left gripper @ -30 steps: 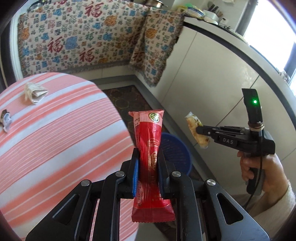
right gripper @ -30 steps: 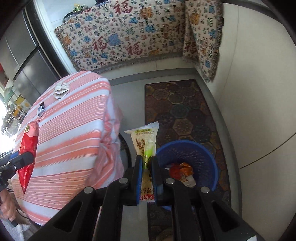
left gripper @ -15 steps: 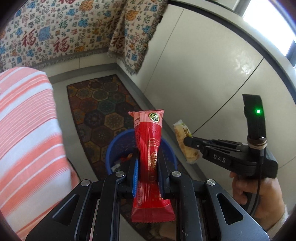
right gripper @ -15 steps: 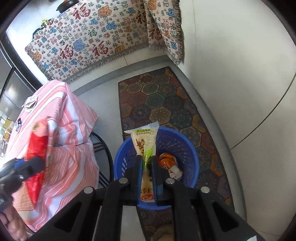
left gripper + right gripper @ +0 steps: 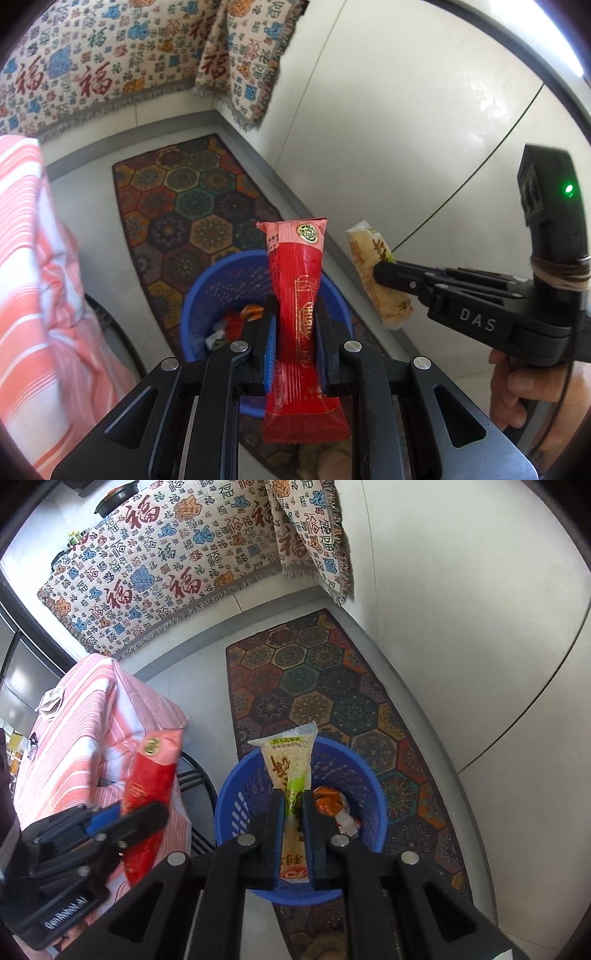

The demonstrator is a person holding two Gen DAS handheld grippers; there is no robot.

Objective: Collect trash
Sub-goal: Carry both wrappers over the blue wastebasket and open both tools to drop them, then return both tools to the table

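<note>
Both grippers have swung away from the striped table and come down toward the bin since a second ago; the blue basket, then half hidden past the table's edge, now sits directly beyond their tips.

Left gripper (image 5: 293, 325) has its jaws closed tight on a red wrapper (image 5: 297, 273), pinched at about the middle so the top half stands upright beyond the pads and the crimped bottom hangs below them. Right gripper (image 5: 293, 808) is likewise clamped on a pale yellow and green wrapper (image 5: 286, 760), held near its middle.

Both wrappers look like thin, crinkly film: very light, limp and a little slippery, nothing fragile. A mid-body pinch across the flat face seems the sound hold, since an end would likely flop or slide out. Being so light, each may cling to a pad or flutter sideways on release, so letting go low over the opening looks safest.

The red one is long and narrow with gold print and a round green seal near its top. The pale one is a tapering sleeve with a green stripe and dark characters.

Just beyond and below both tips stands the blue basket (image 5: 373, 786), round with perforated walls, holding an orange wrapper (image 5: 327, 799) and other scraps. It rests on a patterned rug (image 5: 314, 679). To the left of the left gripper hangs the striped tablecloth (image 5: 33, 258), with more scraps (image 5: 50, 701) on top.
</note>
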